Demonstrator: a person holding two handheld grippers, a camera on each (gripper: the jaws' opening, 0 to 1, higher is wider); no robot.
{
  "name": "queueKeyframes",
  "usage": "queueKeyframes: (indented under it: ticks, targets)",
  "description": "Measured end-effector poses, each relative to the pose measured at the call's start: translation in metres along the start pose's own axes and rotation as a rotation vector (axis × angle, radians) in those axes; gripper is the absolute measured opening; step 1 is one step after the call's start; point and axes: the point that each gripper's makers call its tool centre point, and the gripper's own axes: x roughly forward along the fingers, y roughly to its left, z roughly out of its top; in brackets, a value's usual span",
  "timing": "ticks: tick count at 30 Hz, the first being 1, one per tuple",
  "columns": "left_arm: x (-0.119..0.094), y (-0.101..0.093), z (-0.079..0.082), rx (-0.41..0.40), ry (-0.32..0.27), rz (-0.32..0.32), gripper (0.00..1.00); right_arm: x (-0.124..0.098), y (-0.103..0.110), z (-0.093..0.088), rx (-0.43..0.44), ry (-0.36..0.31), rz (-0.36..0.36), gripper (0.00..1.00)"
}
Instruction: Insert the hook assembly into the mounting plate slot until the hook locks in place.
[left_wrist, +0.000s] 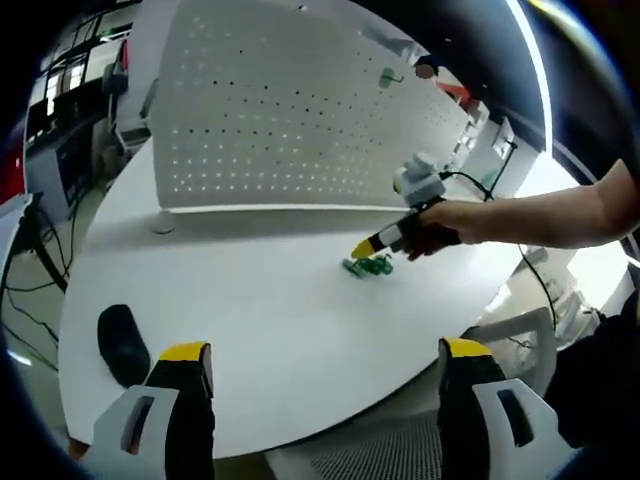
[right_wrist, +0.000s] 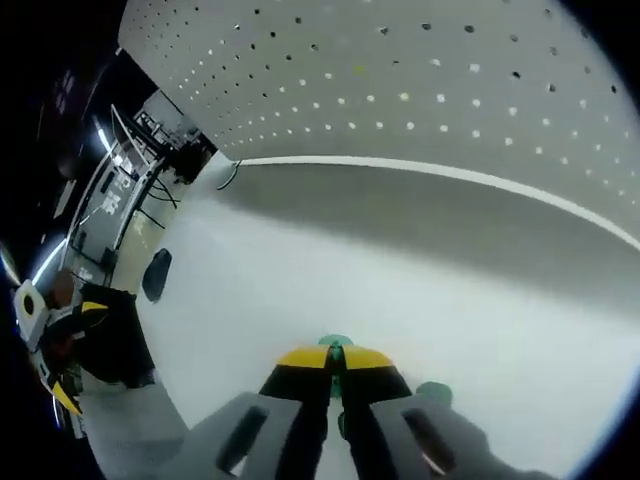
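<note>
A white perforated mounting plate (left_wrist: 300, 100) stands upright across the back of the round white table (left_wrist: 250, 300). In the left gripper view a person's hand holds my right gripper (left_wrist: 365, 247) down at a small cluster of green hook parts (left_wrist: 370, 266) on the table, well short of the plate. My left gripper (left_wrist: 325, 352) hangs over the near table edge, jaws wide apart and empty. In the right gripper view my right gripper (right_wrist: 335, 362) is shut on a thin green hook part (right_wrist: 335, 345). Another green piece (right_wrist: 433, 392) lies just to its right. The plate (right_wrist: 400, 80) rises beyond.
A black oval object (left_wrist: 122, 343) lies near the table's left front edge, seen too as the black oval (right_wrist: 157, 273) in the right gripper view. The left gripper (right_wrist: 60, 340) shows at that view's left edge. Shelves and cables stand off the table to the left.
</note>
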Motion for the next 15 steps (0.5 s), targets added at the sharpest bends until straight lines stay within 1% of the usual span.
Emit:
queueKeyframes:
  ticks: [3, 7, 13, 15]
  targets:
    - [-0.002, -0.001, 0.002, 0.003, -0.008, 0.001, 0.95, -0.003, 0.004, 0.003, 0.023, -0.020, 0.006, 0.00]
    - [-0.004, -0.003, 0.004, 0.011, -0.013, 0.000, 0.95, -0.010, 0.009, 0.008, 0.030, -0.049, 0.011, 0.00]
    - [-0.011, -0.003, 0.014, 0.014, -0.046, 0.007, 0.96, -0.020, 0.014, 0.019, 0.031, -0.098, 0.010, 0.00]
    - [-0.012, -0.005, 0.017, 0.022, -0.052, 0.008, 0.96, -0.023, 0.012, 0.023, 0.032, -0.116, 0.006, 0.00]
